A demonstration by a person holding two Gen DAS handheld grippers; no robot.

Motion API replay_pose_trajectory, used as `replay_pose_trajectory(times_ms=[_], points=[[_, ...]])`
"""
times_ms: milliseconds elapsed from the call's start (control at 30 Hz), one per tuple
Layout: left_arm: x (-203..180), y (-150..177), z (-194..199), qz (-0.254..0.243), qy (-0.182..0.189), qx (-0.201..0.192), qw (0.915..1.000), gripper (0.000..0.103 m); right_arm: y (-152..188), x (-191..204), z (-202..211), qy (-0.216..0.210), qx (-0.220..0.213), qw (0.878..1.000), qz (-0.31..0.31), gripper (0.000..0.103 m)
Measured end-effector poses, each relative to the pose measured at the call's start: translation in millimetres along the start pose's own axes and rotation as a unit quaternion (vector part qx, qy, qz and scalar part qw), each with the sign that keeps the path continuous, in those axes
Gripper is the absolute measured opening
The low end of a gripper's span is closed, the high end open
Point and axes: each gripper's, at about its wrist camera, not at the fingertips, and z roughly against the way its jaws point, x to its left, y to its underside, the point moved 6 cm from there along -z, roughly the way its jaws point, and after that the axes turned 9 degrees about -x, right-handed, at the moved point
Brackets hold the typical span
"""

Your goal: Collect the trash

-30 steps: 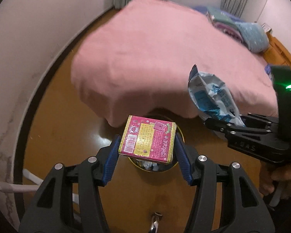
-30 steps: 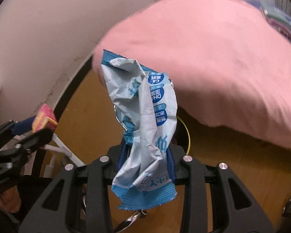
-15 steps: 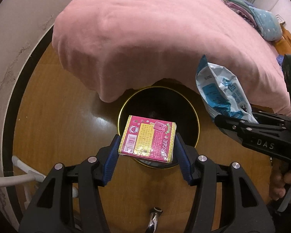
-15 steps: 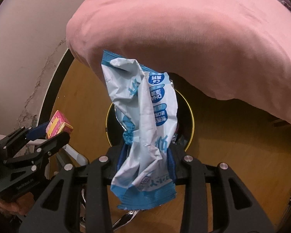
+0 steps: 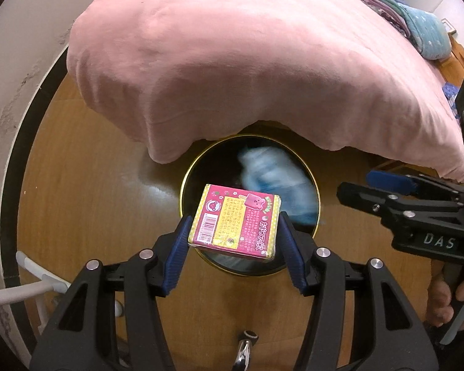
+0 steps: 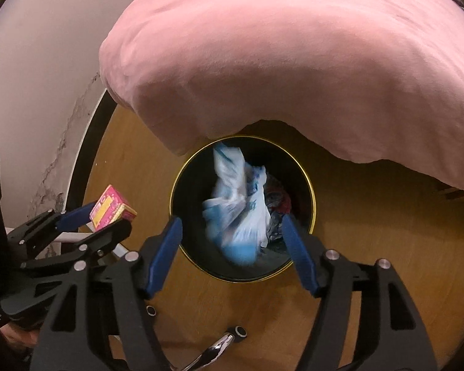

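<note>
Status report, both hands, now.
Right hand-held gripper just opened, empty. Blue wrapper dropping into bin. Left hand-held gripper clamps pink box. Nothing blocking.

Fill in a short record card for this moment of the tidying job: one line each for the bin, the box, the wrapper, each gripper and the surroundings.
bin: round black bin with a gold rim, on the wooden floor
box: pink box, over the bin's near rim
wrapper: blue-and-white wrapper, blurred, inside the bin's mouth
left gripper: closed on the box
right gripper: jaws just opened, nothing between the pads
surroundings: pink blanket overhanging the bin
</note>
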Motion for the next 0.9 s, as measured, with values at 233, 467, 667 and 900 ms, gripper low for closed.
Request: replay_pose_trajectory(times_ms=[233,467,667,900], points=[[-6,-4,10,-0.005,0.009,-0.014,0.9998,0.071,-7,1,17,0.004,-0.014,1.000,-0.001,0.065],[-1,-11,56,-0.014,-0.019,-0.048,0.9986,0.092,-18,9,69,0.009,-0.052,0.999,0.011,0.071],[26,-18,155,0.007,-0.059,-0.111,0.9920,0.092,-37,67,129,-0.011,-0.107,0.992,0.062,0.082],[94,9,321,0.071,-0.140,-0.205,0.9661,0.094,-44,214,205,-0.093,-0.170,0.966,0.171,0.091]])
